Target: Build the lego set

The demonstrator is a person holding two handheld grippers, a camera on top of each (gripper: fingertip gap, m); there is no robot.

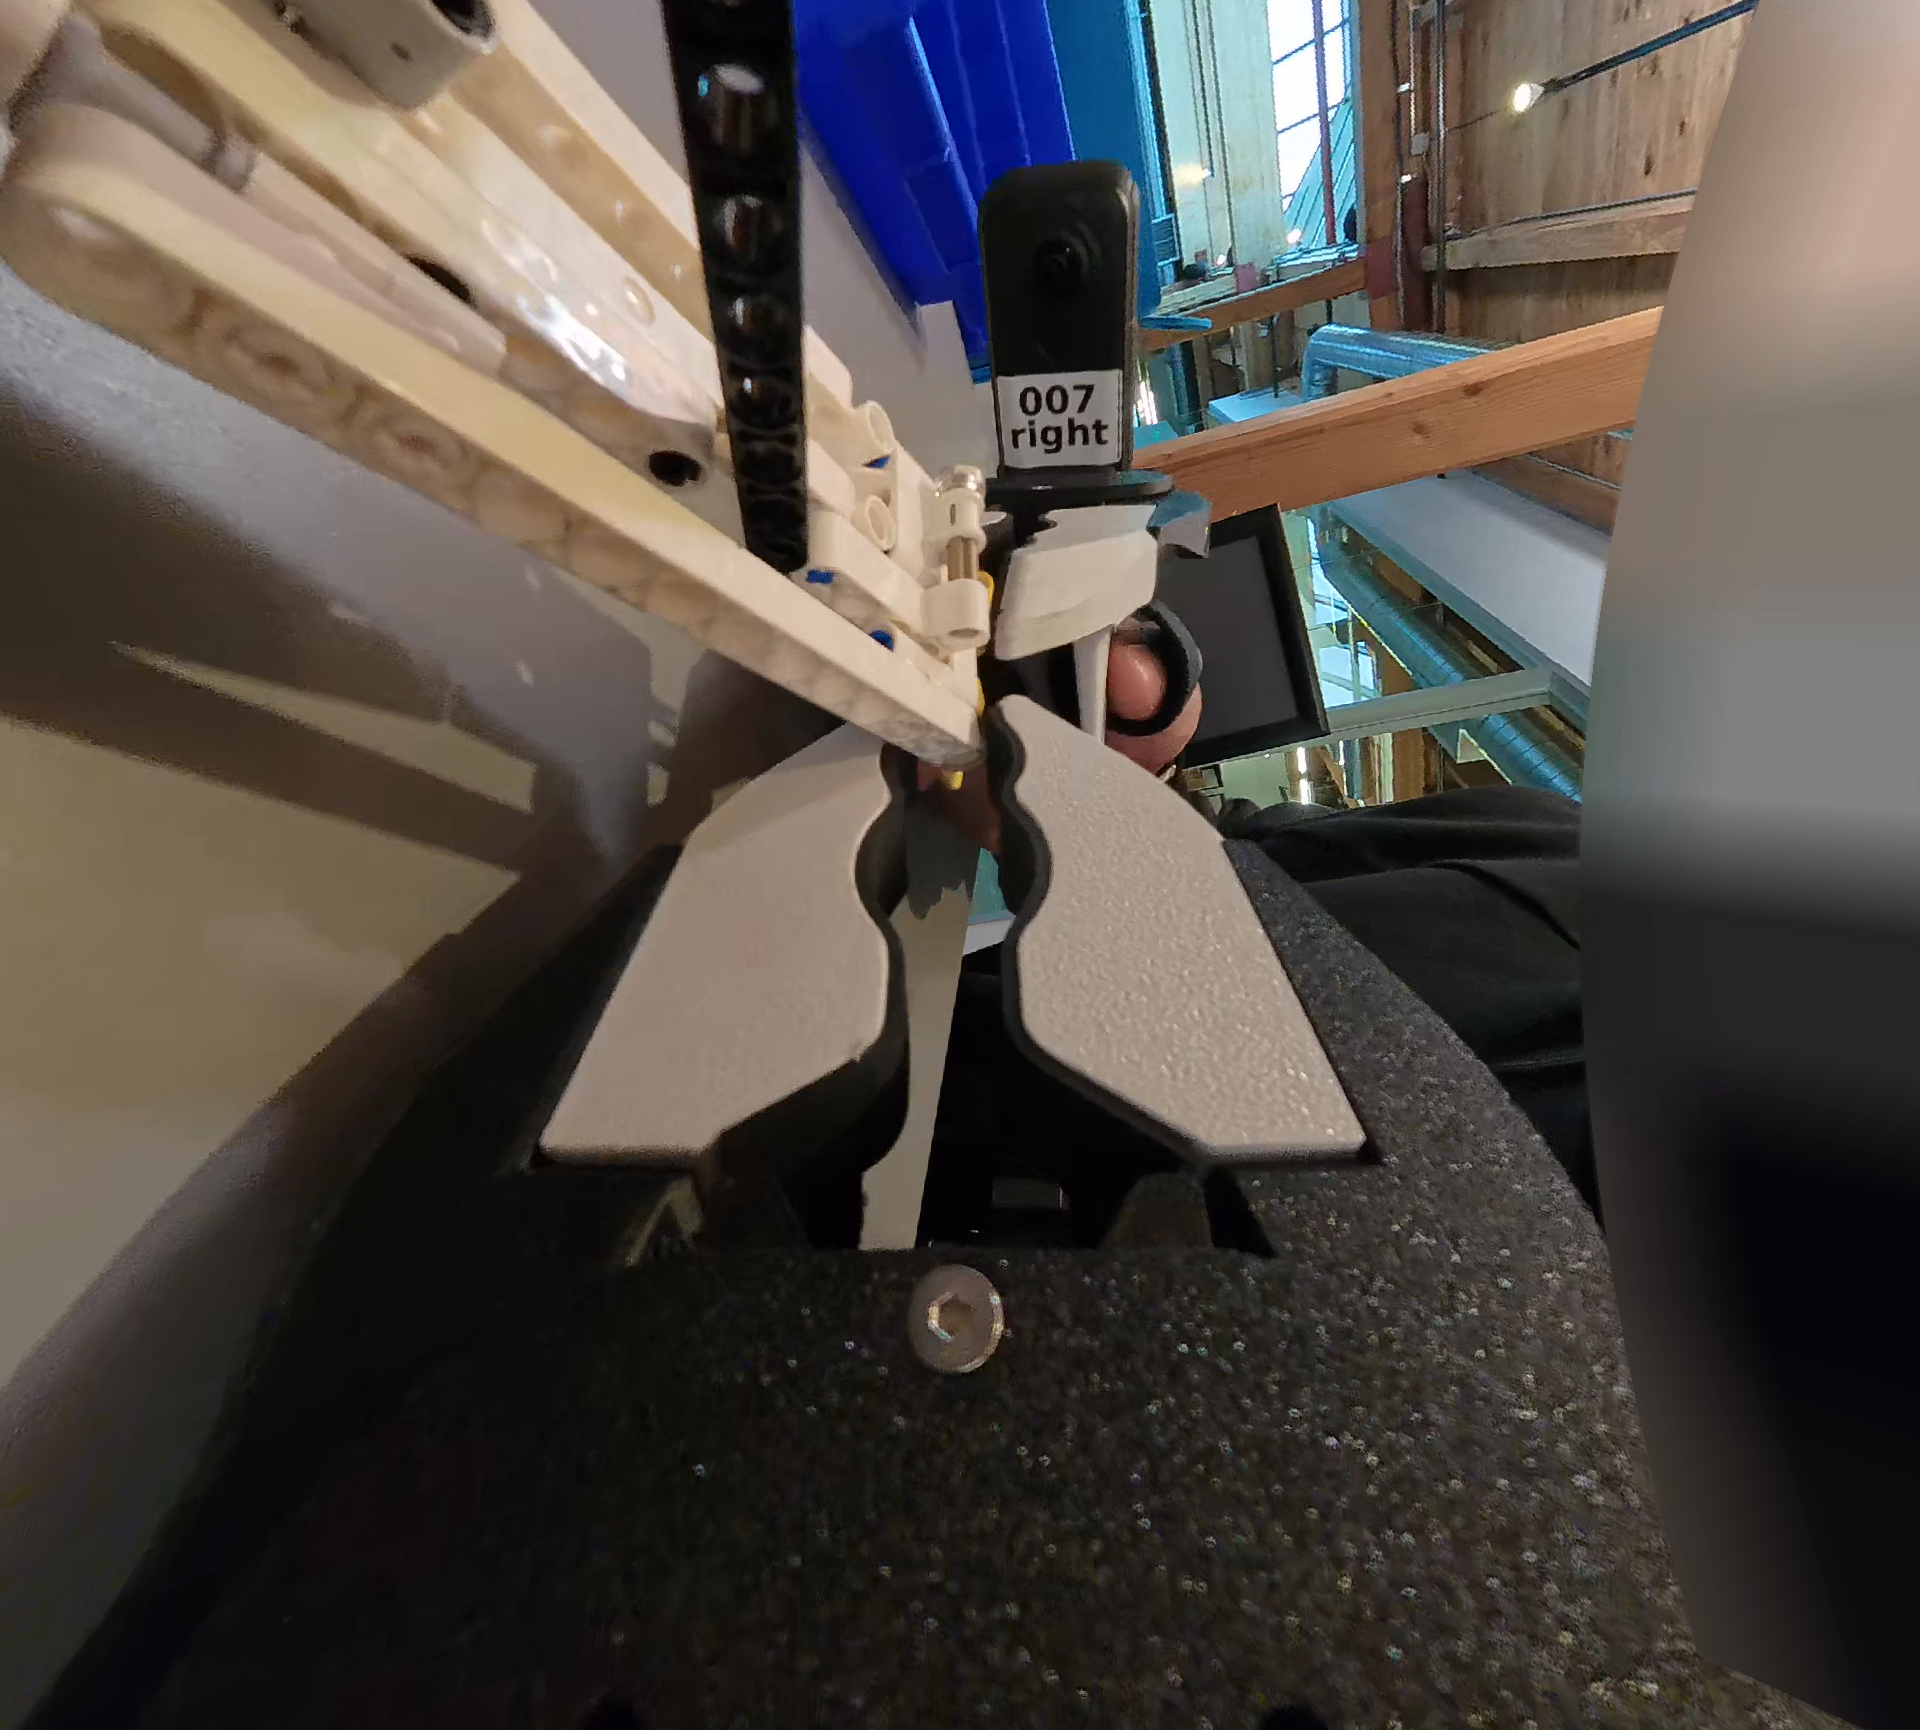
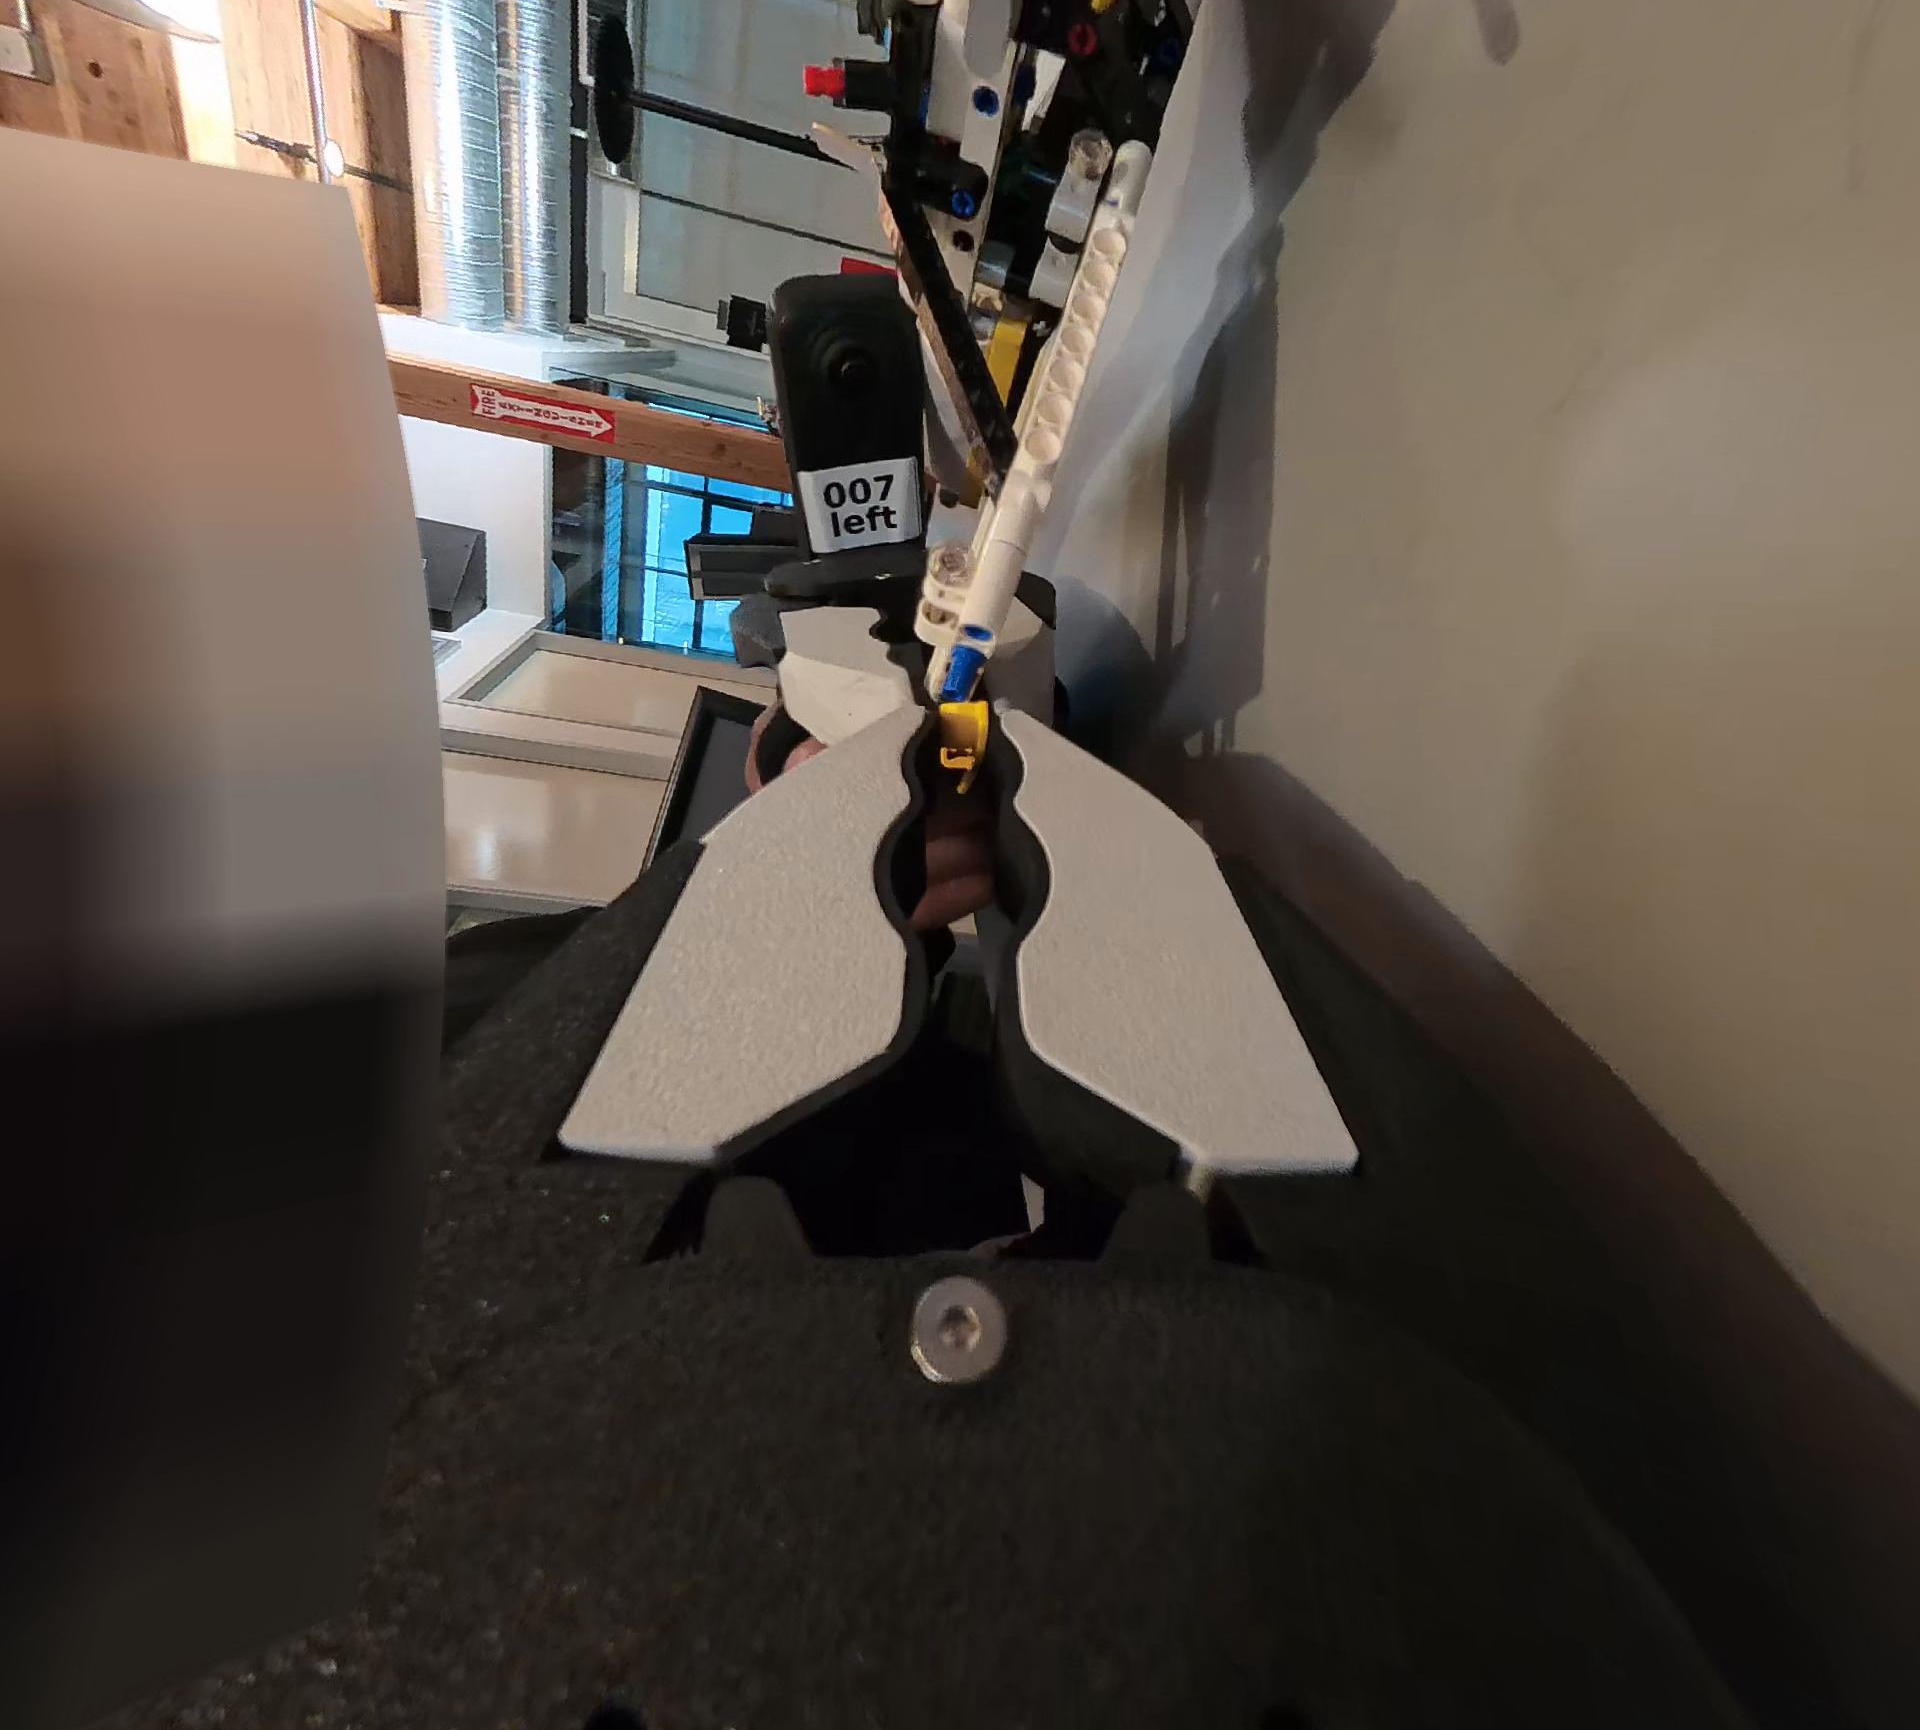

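The white beam model (image 1: 582, 475), built of holed white and black beams with blue pins, hangs in the air between your two grippers, above the pale tabletop (image 1: 208, 849). Your left gripper (image 1: 951, 761) is clamped on the end of its long white beam. Your right gripper (image 2: 961, 735) is closed on a small yellow piece (image 2: 961, 730) at the model's tip, just beyond a blue pin (image 2: 961, 664). That yellow piece looks small; twist or pull unevenly and it could pop off or slip. A blue bin (image 1: 914, 18) stands behind; its contents are hidden.
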